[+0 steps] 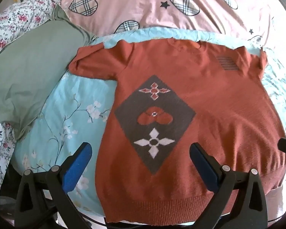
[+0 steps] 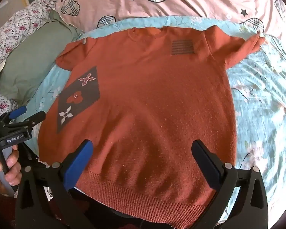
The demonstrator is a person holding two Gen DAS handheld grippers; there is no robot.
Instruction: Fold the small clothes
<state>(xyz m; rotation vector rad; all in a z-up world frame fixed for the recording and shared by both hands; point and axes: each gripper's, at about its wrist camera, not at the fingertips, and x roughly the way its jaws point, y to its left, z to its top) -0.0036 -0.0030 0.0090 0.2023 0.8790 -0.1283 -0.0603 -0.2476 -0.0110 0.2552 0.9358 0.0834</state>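
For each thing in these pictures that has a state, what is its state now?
Orange sweater: spread flat on the blue floral sheet, front up, unfolded, both short sleeves out.
Left gripper: open, above the hem, holding nothing.
Right gripper: open, above the hem, holding nothing.
Green pillow: lying left of the sweater, creased.

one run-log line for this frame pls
stage: pre-fold | item: rust-orange knit short-sleeve sweater flat on light-blue floral bedsheet | left hand-held gripper: open, empty | right hand-held gripper: open, empty
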